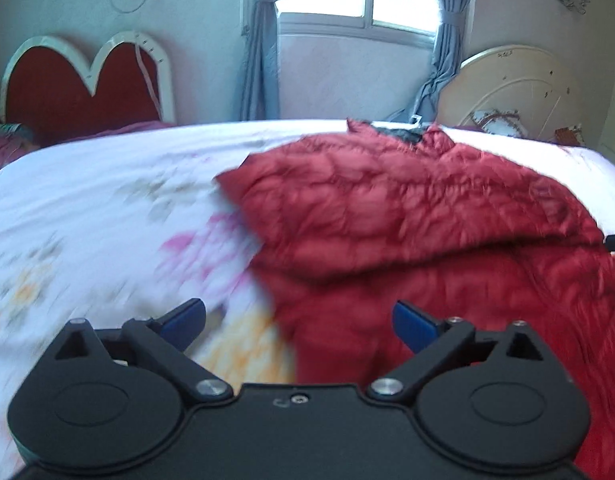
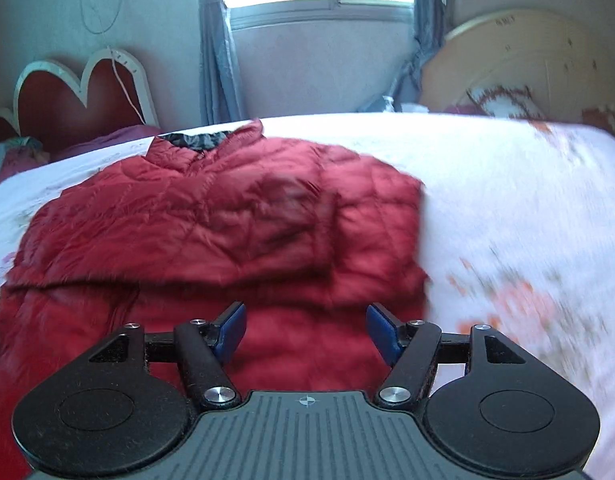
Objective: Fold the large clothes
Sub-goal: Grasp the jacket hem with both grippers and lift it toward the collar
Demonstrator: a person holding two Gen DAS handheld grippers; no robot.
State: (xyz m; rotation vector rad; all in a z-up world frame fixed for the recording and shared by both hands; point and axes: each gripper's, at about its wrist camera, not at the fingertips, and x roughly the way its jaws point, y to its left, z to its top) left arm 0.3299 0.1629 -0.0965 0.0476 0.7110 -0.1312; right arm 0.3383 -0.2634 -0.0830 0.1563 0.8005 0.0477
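Subject: red quilted puffer jacket (image 2: 227,220), laid on the bed (image 1: 107,200) over a white floral sheet. All positions below are given rel. to the jacket.

Jacket: lies spread and mostly flat, collar (image 2: 195,140) at the far end toward the window, dark lining showing at the neck. A puffy layer, prob. a sleeve or side panel, lies folded across the body, its edge forming a ridge across the near half in both views. Judgement: an inward fold is in place and the hem-to-collar fold is not yet done. Flat layout w/ collar away suits that fold, since the near hem sits closest to the operator.

Left tongs (image 1: 298,320): released, blue pads well apart, nothing between them. Positioned over the jacket's near-left edge, one pad over bare sheet, the other over red fabric. Contact w/ cloth cannot be told; blur hides it. Placement straddling the edge reads as lining up for a pinch on the hem corner.

Right tongs (image 2: 305,330): also released, empty. Hang over the near part of the jacket, inside its right edge, which lies just to their right. Judgement: set to take the opposite hem side, so both corners lift evenly.

Other: heart-shaped headboard (image 1: 87,84) far-left of the jacket; window w/ grey curtains (image 1: 263,60) beyond the collar; round pale board (image 2: 515,64) far-right.

Risk, est.: slick padded shell may slip from a shallow pinch; folded layer may spring back open.
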